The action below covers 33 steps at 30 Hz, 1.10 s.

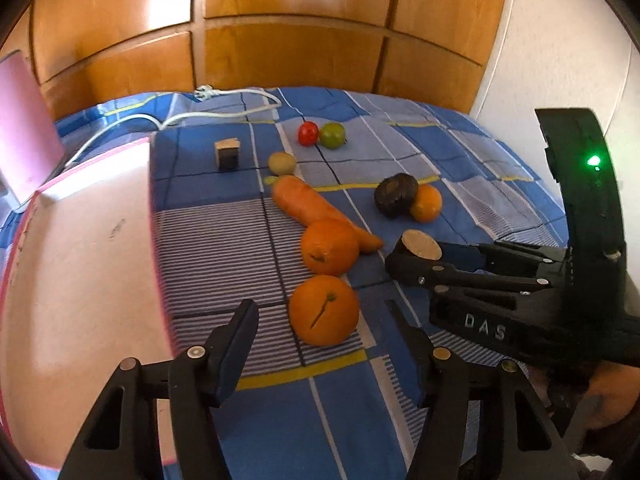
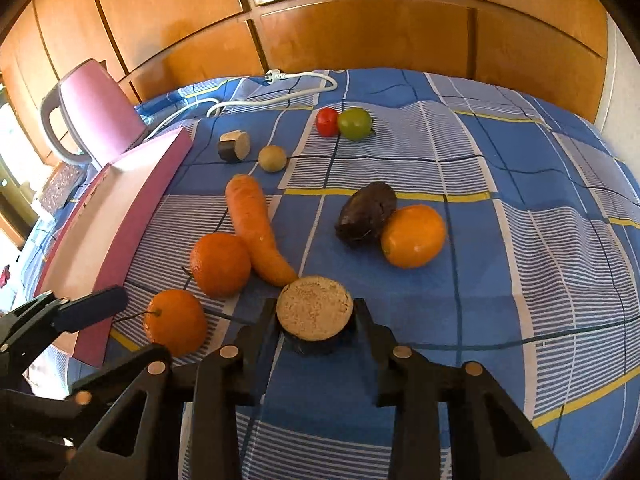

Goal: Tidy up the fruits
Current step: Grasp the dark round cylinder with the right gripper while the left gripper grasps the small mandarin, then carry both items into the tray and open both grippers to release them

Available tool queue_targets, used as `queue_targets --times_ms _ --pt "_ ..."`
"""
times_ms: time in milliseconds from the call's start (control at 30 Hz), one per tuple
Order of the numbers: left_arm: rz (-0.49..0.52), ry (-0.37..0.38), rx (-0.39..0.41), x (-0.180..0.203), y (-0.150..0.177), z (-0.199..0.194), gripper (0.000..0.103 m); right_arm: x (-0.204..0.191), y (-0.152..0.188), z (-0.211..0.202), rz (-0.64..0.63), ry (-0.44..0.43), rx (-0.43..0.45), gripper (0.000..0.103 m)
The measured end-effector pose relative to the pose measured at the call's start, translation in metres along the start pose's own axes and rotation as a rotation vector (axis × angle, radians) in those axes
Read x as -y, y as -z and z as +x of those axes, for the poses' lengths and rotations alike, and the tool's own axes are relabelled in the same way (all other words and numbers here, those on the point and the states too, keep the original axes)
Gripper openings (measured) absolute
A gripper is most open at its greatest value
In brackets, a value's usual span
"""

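An orange with a stem (image 1: 324, 310) (image 2: 176, 322) lies on the blue checked cloth (image 1: 224, 240) between the fingers of my left gripper (image 1: 320, 316) (image 2: 136, 328), which is open; the pads stand clear of its sides. My right gripper (image 2: 316, 310) (image 1: 418, 258) is shut on a dark round piece with a tan top (image 2: 315, 308) (image 1: 422, 244), held just above the cloth. A second orange (image 1: 330, 246) (image 2: 220, 264) rests against a carrot (image 1: 312, 204) (image 2: 256, 228). Farther right, a dark purple fruit (image 2: 366, 214) touches a yellow-orange fruit (image 2: 414, 236).
A pink tray (image 1: 80, 260) (image 2: 120, 208) lies at the left, a pink kettle (image 2: 96, 112) behind it. At the back sit a red tomato (image 2: 327, 121), a green fruit (image 2: 355, 123), a small brown fruit (image 2: 272, 158), another tan-topped piece (image 2: 234, 146) and a white cable (image 2: 280, 96).
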<state>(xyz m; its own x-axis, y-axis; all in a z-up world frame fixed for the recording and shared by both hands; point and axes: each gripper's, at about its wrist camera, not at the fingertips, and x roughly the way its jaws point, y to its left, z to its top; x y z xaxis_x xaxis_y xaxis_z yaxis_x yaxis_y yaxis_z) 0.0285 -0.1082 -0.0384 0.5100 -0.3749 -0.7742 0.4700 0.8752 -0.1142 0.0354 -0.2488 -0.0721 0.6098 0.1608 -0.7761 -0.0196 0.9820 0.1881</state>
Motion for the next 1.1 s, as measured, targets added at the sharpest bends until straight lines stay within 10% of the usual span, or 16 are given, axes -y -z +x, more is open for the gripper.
queue_targets --times_ms 200,1100 --pt "0.026 -0.003 -0.047 0.002 0.0 0.023 0.04 -0.001 0.001 0.004 -0.041 0.005 0.003 0.036" --pt "-0.188 -0.04 0.133 -0.036 0.007 -0.047 0.038 -0.022 0.015 -0.022 -0.087 0.001 -0.003 0.035"
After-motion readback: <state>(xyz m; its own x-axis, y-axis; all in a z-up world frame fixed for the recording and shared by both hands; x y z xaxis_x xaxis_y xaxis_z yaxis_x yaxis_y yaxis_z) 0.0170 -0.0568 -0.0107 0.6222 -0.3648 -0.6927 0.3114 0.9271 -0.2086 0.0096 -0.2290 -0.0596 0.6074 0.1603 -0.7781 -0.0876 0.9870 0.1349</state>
